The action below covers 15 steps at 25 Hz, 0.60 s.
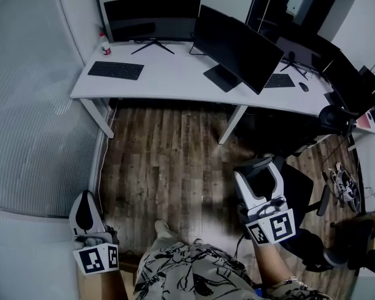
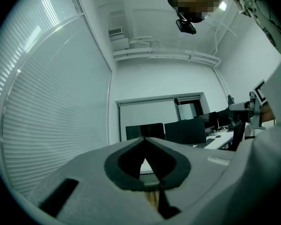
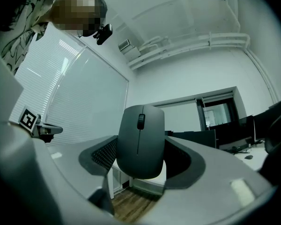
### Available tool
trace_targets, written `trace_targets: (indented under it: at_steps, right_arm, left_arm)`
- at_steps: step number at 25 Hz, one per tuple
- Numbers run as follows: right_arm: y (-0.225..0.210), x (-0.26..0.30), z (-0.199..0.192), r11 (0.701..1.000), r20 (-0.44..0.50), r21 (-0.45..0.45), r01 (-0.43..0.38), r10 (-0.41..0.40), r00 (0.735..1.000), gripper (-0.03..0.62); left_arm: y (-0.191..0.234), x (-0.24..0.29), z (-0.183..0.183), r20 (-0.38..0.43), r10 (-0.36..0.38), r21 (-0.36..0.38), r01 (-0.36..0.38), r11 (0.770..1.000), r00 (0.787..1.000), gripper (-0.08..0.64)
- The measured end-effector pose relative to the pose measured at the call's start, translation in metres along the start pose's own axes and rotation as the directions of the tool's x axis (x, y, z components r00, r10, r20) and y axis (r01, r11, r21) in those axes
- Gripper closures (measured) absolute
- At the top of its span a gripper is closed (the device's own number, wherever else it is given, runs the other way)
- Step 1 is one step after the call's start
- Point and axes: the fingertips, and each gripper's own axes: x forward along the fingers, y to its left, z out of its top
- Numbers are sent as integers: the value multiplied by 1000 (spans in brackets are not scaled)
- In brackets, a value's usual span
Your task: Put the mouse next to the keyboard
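A dark grey mouse (image 3: pixel 139 142) sits upright between the jaws of my right gripper (image 3: pixel 141 137), which is shut on its sides. In the head view that gripper (image 1: pixel 259 167) hangs over the wooden floor with the mouse (image 1: pixel 261 183) in it, well short of the desk. A black keyboard (image 1: pixel 115 70) lies on the left part of the white desk (image 1: pixel 175 80), far ahead. My left gripper (image 1: pixel 86 197) is at the lower left beside the glass wall. Its jaws meet at the tips (image 2: pixel 144 138) with nothing between them.
Two black monitors (image 1: pixel 151 19) (image 1: pixel 237 47) stand on the desk, with a small bottle (image 1: pixel 104 47) at its far left corner. A second keyboard (image 1: pixel 279 80) and mouse (image 1: pixel 304 87) lie further right. A black office chair (image 1: pixel 303 192) stands by my right side; a frosted glass wall (image 1: pixel 31 105) runs along the left.
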Motion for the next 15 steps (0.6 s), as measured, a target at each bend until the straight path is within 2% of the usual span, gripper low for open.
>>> trace_targets:
  at_steps: [11,15]
  right_arm:
    - [25,58,-6,998,15,-1,68,-68,998,288]
    - [33,73,-13,996,2,3,91,-91,996,287]
  left_arm:
    - [53,64,-8,21,-81,-3,81,997,996,563]
    - [67,81,-16,6,-109,-3,109,994,994,563]
